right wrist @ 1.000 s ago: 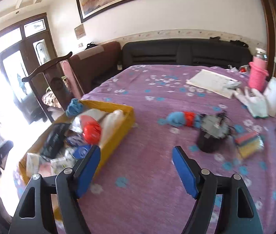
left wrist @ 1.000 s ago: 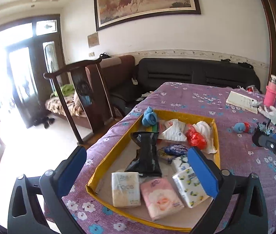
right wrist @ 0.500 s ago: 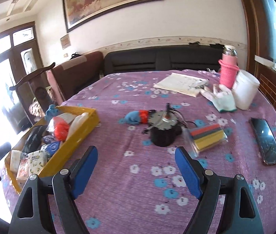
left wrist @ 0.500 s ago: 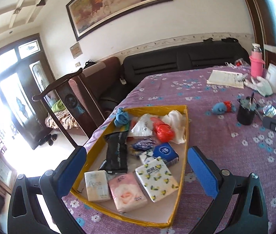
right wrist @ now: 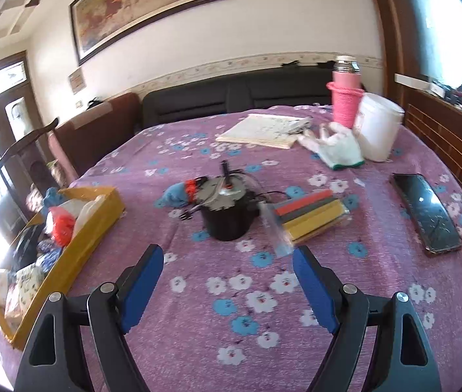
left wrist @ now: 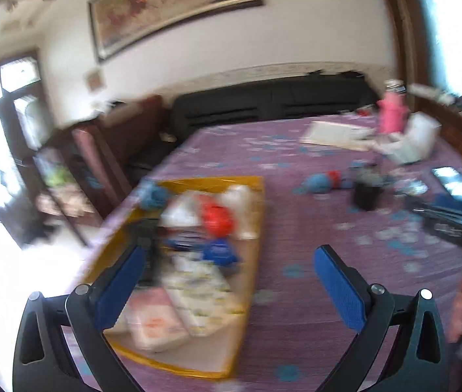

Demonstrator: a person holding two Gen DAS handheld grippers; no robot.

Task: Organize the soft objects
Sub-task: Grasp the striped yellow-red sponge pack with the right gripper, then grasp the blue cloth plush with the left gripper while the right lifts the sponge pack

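A yellow tray (left wrist: 257, 215) (right wrist: 100, 228) sits at the table's left edge, filled with tissue packs, a red bag (left wrist: 217, 219), a blue pack and other soft items. A blue-and-red soft toy (right wrist: 178, 193) (left wrist: 322, 181) lies on the purple cloth beside a black round pot (right wrist: 227, 209). A pack of coloured sponges (right wrist: 312, 215) lies right of the pot. My left gripper (left wrist: 227, 277) is open and empty over the tray's right edge; its view is blurred. My right gripper (right wrist: 227, 281) is open and empty, short of the pot.
White gloves (right wrist: 335, 145), a white tub (right wrist: 378, 127), a pink flask (right wrist: 345, 98) and a notebook (right wrist: 263, 129) lie at the far side. A phone (right wrist: 427, 212) lies at the right. A black sofa (right wrist: 237, 94) and chairs stand behind.
Both grippers have swung right across the table. The left view now shows more cloth and less tray. The right gripper has come closer to the pot and sponges.
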